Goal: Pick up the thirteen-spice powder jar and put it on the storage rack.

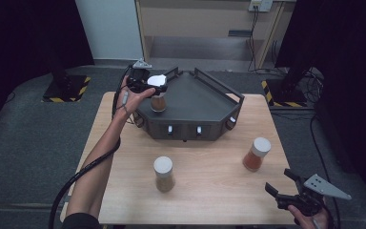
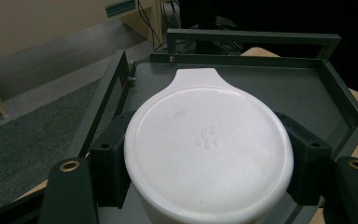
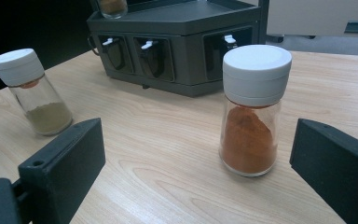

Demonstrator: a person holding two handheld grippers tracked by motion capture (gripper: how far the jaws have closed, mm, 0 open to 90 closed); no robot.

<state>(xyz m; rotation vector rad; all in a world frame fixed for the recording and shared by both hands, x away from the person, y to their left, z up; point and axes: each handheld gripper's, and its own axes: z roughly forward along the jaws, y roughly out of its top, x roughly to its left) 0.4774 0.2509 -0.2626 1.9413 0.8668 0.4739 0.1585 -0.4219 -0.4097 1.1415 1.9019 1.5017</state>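
My left gripper [image 1: 153,86] is shut on the white cap [image 2: 209,144] of a spice jar [image 1: 158,102] with brown powder, which stands on the left part of the dark grey rack [image 1: 205,95]. Both pads [image 2: 112,158] press the cap's sides. A jar of orange-red powder [image 1: 256,153] [image 3: 252,112] stands on the table at the right. Another jar with greenish-brown powder [image 1: 164,174] [image 3: 33,91] stands near the middle front. My right gripper [image 1: 280,186] [image 3: 200,172] is open low at the front right, pointed at the orange jar, a short way from it.
The wooden table [image 1: 209,191] carries the rack at its far middle; the rack has raised rails [image 2: 254,37] and front slots [image 3: 151,53]. A cable [image 1: 83,169] trails along the left forearm. Dark stands and grey carpet surround the table.
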